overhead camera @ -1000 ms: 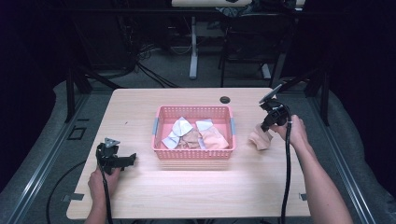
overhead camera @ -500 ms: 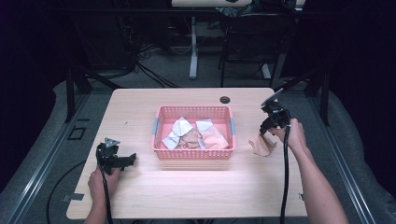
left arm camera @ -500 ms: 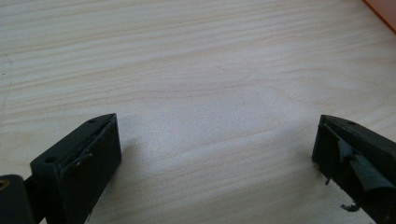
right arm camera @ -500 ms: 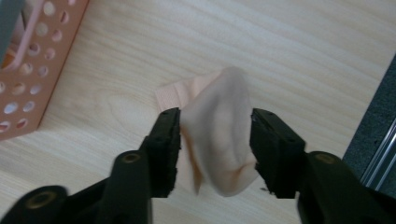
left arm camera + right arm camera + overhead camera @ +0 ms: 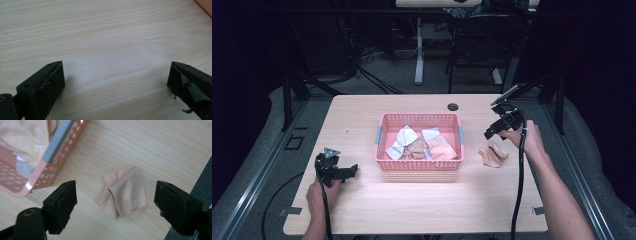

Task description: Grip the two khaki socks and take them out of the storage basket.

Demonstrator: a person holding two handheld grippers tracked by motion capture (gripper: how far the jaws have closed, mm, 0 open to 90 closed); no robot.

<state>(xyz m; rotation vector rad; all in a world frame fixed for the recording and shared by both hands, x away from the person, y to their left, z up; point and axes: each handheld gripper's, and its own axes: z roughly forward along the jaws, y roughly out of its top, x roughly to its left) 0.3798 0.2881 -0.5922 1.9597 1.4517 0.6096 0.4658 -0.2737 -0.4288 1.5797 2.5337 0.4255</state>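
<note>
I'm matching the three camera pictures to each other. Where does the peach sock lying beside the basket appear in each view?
High view: the peach sock lies right of centre, on the table right of the pink basket.
Left gripper view: the sock is not in this picture.
Right gripper view: the sock lies at centre.
Shared landmark: the basket, upper left here.

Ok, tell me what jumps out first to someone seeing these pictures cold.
The pink basket at the middle of the wooden table draws the eye first, with white and beige cloth pieces bunched inside. Next comes the peach sock lying crumpled on the table to the basket's right, with the right claw just above it, jaws just opened and empty. The left claw sits open near the table's front left.
</note>
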